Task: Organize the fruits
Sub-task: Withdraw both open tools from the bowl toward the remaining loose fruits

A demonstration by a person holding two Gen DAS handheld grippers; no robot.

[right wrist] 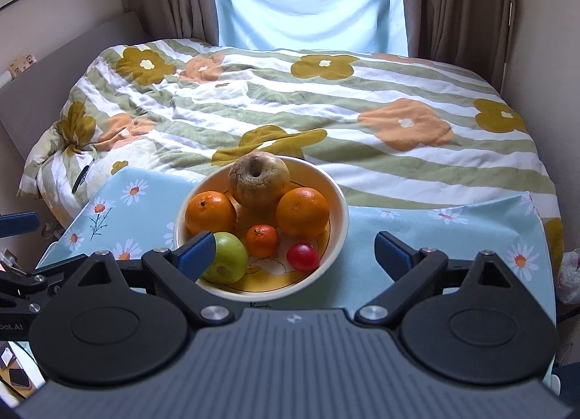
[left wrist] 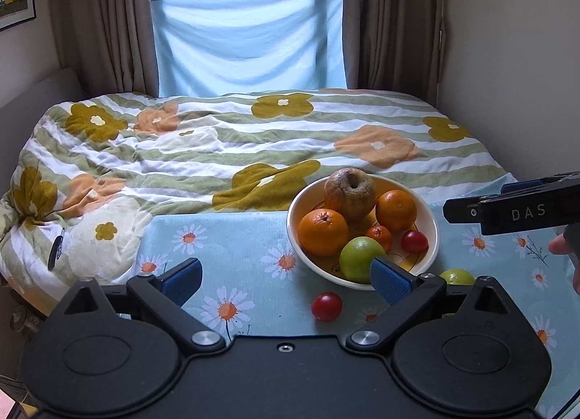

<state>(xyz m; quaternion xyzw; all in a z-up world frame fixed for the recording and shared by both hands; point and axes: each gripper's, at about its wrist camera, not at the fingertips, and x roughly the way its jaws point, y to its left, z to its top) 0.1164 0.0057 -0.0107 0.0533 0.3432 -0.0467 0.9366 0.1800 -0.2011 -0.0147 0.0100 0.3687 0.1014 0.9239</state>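
Sitting on the daisy-print worktop (left wrist: 224, 248) is the bowl (right wrist: 339, 197), with a brown wrinkly fruit (right wrist: 259, 179), two oranges (right wrist: 210, 212), a small tangerine (right wrist: 261, 240), a green apple (right wrist: 226, 257) and a red fruit (right wrist: 302, 256) inside. Both hand-held grippers are wide open and holding nothing: the right one (right wrist: 293, 255) hovers just in front of the bowl, the left one (left wrist: 286, 279) sits off to the bowl's left. Outside the bowl, another red fruit (left wrist: 326, 306) and a second green apple (left wrist: 457, 276) lie on the cloth near its front rim.
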